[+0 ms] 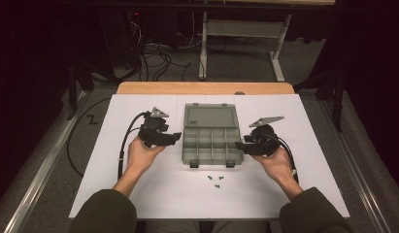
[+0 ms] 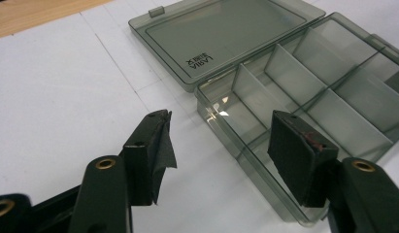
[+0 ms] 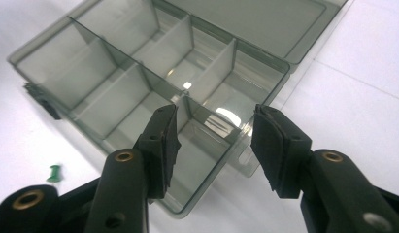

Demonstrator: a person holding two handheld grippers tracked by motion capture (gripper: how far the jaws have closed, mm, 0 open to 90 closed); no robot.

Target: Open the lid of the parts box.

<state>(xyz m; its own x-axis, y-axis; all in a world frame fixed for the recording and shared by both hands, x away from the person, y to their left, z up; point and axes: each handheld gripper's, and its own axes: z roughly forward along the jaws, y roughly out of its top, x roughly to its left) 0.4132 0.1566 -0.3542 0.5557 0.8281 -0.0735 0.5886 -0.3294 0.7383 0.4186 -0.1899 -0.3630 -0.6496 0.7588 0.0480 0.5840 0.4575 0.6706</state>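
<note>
Two grippers flank one open organizer box [image 1: 211, 136], mid-table on the white sheet [image 1: 114, 184].

Left gripper [image 1: 175, 137]: just left of the box, jaws spread, nothing between them. In the left gripper view the pads [image 2: 153, 150] hang above the sheet beside the box's left wall, no contact.

Box: smoked clear plastic, thin walls, lid [image 1: 209, 116] folded flat to the far side, tray divided into compartments that look bare. Two latches [image 1: 193, 164] on the near edge. My read: light, stiff but brittle, slick. It'll skate on the sheet if pushed from one side, so brace it from both. Best hold is across an outer wall or a divider rib, pads square to it; keep the squeeze modest, since thin plastic may crack or bow. Avoid the hinge line.

Three small green pins [image 1: 215, 179] sit just near of the box, slightly right of centre. Tiny, light, likely to roll; pinch by the head, tips only.

Right gripper [image 1: 238, 145]: just right of the box, jaws released, empty. In the right gripper view they straddle the corner compartment without touching.
</note>
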